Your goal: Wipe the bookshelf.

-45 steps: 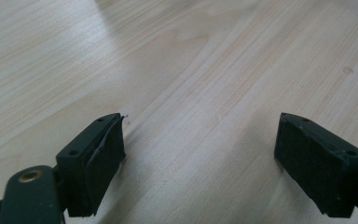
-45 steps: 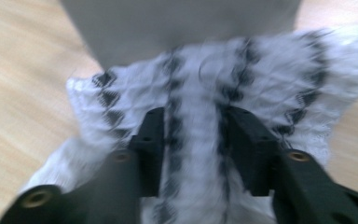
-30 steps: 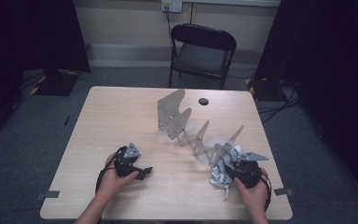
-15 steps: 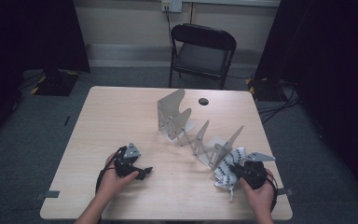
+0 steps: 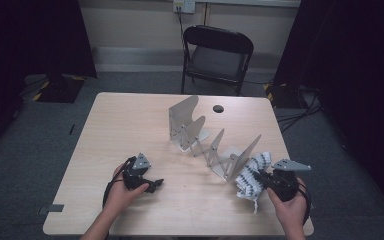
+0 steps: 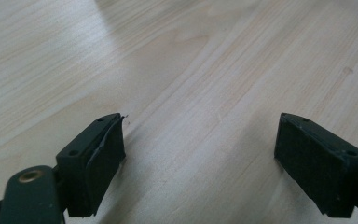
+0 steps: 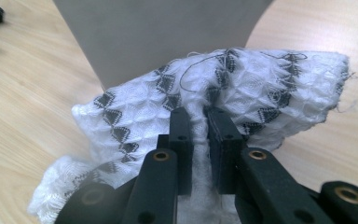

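Pinching white cloth between right gripper's fingers.

One table standing mid-room. One folding chair sitting behind it. One metal accordion rack resting on top, five plates showing. One patterned cloth. Two grippers: left gripper, right gripper.

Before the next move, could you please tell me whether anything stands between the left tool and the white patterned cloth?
Nothing visible does. The left tool rests open on the bare pale wooden table, and the stretch of tabletop towards the white cloth with dark triangles is free. The grey metal folding rack stands behind that line. The right tool grips the cloth.
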Available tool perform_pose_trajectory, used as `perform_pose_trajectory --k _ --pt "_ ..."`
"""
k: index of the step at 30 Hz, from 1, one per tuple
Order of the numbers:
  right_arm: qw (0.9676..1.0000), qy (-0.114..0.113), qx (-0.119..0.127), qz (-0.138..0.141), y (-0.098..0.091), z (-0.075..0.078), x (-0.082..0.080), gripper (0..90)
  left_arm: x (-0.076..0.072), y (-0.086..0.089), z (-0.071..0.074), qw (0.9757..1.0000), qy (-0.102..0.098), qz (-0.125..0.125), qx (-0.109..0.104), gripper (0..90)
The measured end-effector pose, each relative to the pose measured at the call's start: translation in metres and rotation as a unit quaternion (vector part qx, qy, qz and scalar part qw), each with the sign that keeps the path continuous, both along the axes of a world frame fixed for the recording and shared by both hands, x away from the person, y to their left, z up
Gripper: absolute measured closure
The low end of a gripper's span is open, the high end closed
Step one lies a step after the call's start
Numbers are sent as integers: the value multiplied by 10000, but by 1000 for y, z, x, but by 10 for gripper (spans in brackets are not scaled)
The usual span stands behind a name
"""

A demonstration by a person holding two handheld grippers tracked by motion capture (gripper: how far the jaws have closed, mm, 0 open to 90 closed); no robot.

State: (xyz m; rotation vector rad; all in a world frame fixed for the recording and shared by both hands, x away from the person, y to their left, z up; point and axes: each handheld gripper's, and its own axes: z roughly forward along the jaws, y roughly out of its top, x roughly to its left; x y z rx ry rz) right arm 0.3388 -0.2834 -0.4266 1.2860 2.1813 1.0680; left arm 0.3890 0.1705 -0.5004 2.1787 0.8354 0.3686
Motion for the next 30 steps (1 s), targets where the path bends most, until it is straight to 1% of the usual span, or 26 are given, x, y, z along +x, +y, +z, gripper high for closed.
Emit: perform_pose_trajectory --k 3,8,10,12,14,18,23,30 --pt "9999 -122 -18 51 2 15 1 814 0 0 0 10000 0 1 -1 156" --pt "9988 -471 63 128 4 53 2 814 0 0 0 10000 -1 1 3 156" --pt "9983 -568 68 151 6 63 3 813 0 0 0 10000 -1 -6 13 156" --pt "9980 -607 -13 158 7 70 7 813 0 0 0 10000 0 -2 4 156" --pt "9981 -591 -62 169 9 69 11 813 0 0 0 10000 -2 -9 18 156" --pt "9986 -487 -110 165 10 58 19 813 0 0 0 10000 4 5 -4 156" --pt "9993 -306 -140 138 9 38 25 812 0 0 0 10000 2 1 1 156" --pt "9998 -109 -114 109 10 10 27 811 0 0 0 10000 2 -1 2 156"
